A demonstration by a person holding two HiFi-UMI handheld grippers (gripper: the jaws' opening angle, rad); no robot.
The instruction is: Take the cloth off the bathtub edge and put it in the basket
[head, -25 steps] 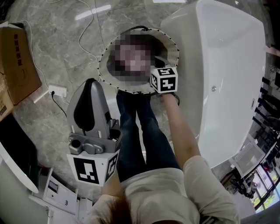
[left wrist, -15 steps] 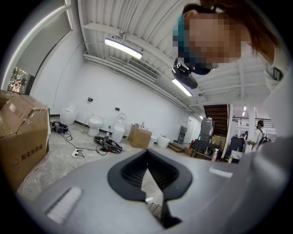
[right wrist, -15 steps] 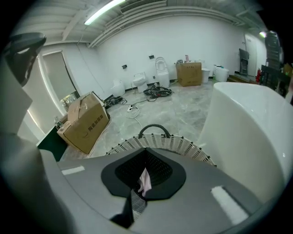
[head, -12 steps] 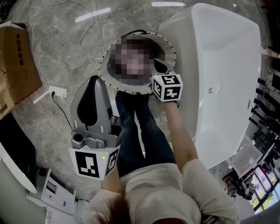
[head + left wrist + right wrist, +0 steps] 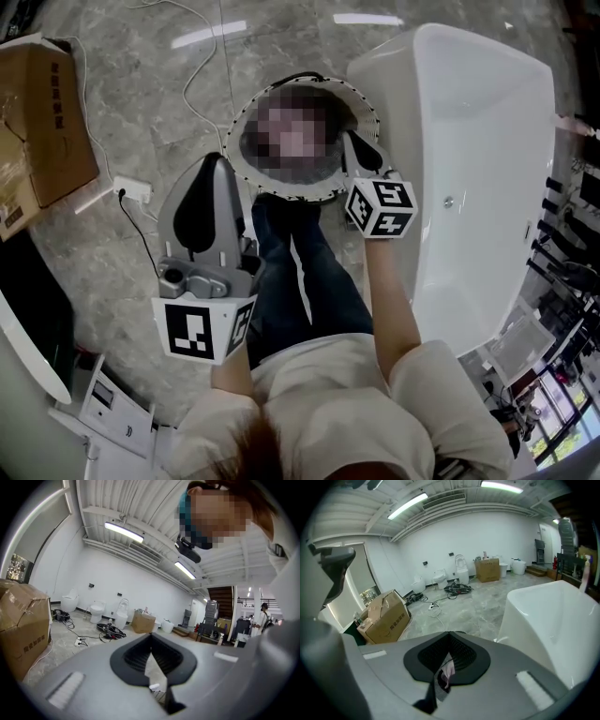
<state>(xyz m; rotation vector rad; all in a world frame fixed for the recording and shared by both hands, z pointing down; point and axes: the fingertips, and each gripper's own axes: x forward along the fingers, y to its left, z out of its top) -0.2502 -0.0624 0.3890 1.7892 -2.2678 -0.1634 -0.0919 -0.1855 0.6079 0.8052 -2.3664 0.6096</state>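
A round basket (image 5: 231, 155) with a white stitched rim stands on the floor left of the white bathtub (image 5: 487, 141); a mosaic patch hides what lies inside it. My right gripper (image 5: 359, 150) hangs above the basket's right rim, jaws shut. In the right gripper view, a pinkish cloth (image 5: 446, 670) and basket mesh show below through the slit between the shut jaws (image 5: 449, 656); nothing is visibly pinched. My left gripper (image 5: 216, 171) hovers by the basket's left rim, shut and empty (image 5: 151, 658). The tub's edge (image 5: 520, 597) is bare.
A cardboard box (image 5: 37, 122) sits at the left, with a power strip and white cables (image 5: 131, 190) on the marble floor. The person's legs (image 5: 300, 281) stand just in front of the basket. Toilets and more boxes line the far wall (image 5: 96, 611).
My right gripper has risen from inside the basket's rim and its marker cube looks larger and closer. The left gripper has lifted a little.
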